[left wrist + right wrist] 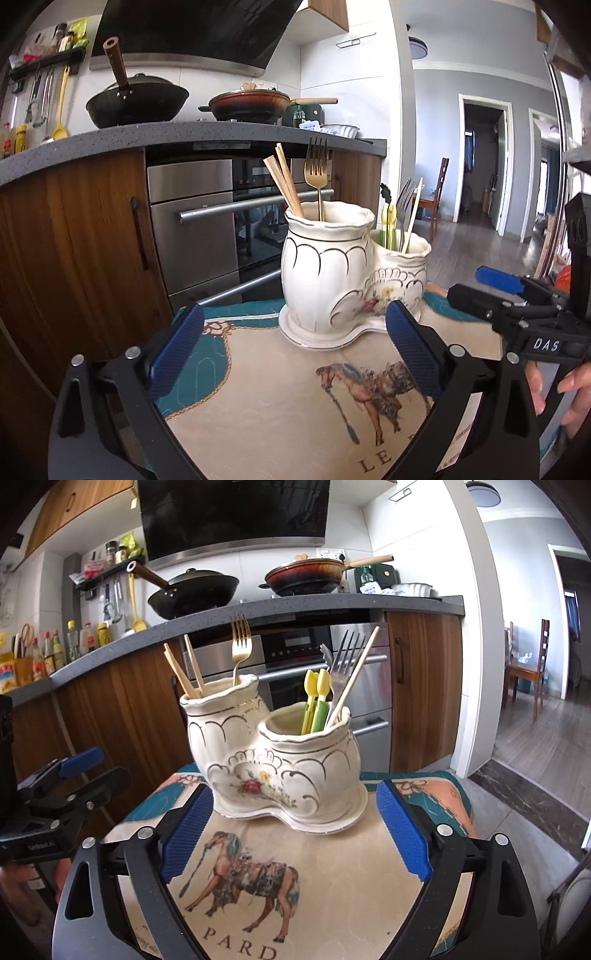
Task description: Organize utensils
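Observation:
A cream ceramic holder [325,273] [273,760] with two joined pots stands on a horse-print cloth [280,406] [306,897]. The taller pot holds wooden chopsticks [284,181] [184,672] and a gold fork [317,173] [241,642]. The lower pot holds a silver fork [343,664], one chopstick [354,672] and yellow-green utensils [316,701]. My left gripper [295,350] is open just short of the holder, nothing between its blue pads. My right gripper [295,827] is open too, its jaws astride the holder's base without touching. Each gripper shows at the other view's edge.
Behind the small table runs a kitchen counter [110,140] with a black wok [136,101] and a brown pan [251,105]. Below it are wooden cabinets [74,251] and a steel oven [207,221]. A doorway and chair [439,192] lie to the right. A hand [569,391] holds the right gripper.

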`<state>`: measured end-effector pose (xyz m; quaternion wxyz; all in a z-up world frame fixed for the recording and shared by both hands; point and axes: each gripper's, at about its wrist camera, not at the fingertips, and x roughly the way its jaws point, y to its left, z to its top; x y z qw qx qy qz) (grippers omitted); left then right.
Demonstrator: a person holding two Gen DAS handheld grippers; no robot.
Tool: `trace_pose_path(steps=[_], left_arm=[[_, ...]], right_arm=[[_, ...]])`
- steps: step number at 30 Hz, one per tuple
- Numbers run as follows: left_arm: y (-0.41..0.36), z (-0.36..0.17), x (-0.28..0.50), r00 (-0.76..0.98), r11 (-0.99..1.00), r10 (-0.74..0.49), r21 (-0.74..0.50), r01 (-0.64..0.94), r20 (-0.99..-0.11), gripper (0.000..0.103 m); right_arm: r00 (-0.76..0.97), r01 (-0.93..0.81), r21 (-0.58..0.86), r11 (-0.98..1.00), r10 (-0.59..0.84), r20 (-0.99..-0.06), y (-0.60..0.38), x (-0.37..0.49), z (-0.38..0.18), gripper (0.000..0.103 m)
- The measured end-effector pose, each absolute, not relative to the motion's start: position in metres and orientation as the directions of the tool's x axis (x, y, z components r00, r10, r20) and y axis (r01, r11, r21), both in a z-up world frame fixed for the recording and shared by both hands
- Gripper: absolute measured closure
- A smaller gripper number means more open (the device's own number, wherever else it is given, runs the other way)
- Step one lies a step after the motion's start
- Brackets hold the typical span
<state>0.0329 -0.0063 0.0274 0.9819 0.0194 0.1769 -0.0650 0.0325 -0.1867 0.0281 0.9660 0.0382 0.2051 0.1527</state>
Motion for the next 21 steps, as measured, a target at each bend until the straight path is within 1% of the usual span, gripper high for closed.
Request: trace_pose_path(steps=[4, 8, 9, 12, 15, 21], left_arm=[[-0.008, 0.025, 0.026, 0.936, 0.991, -0.104, 0.042, 0.125, -0.336, 0.005], [-0.007, 0.023, 0.02, 0.949, 0.993, -0.094, 0.045, 0.113, -0.299, 0.005], [-0.008, 0.021, 0.021, 0.948, 0.992, -0.097, 0.049, 0.117, -0.303, 0.005], [-0.011, 0.016, 0.024, 0.939, 0.99, -0.099, 0.059, 0.125, -0.33, 0.005], [-0.013, 0.015, 0.024, 0.94, 0.99, -0.093, 0.07, 0.122, -0.329, 0.005], [-0.009, 0.015, 0.025, 0.94, 0.992, -0.093, 0.047, 0.115, -0.327, 0.005]], right_arm=[[0.887, -0.253, 0.09, 0.963, 0.268, -0.375, -0.187, 0.025, 0.026, 0.011], [0.913, -0.246, 0.008, 0.969, 0.235, -0.335, -0.181, 0.015, 0.024, 0.011], [0.914, -0.248, -0.002, 0.969, 0.234, -0.33, -0.18, 0.015, 0.024, 0.011], [0.916, -0.249, -0.014, 0.968, 0.231, -0.327, -0.178, 0.015, 0.024, 0.01], [0.918, -0.248, -0.012, 0.969, 0.231, -0.321, -0.179, 0.015, 0.024, 0.01], [0.917, -0.251, -0.013, 0.968, 0.234, -0.324, -0.178, 0.016, 0.024, 0.009]])
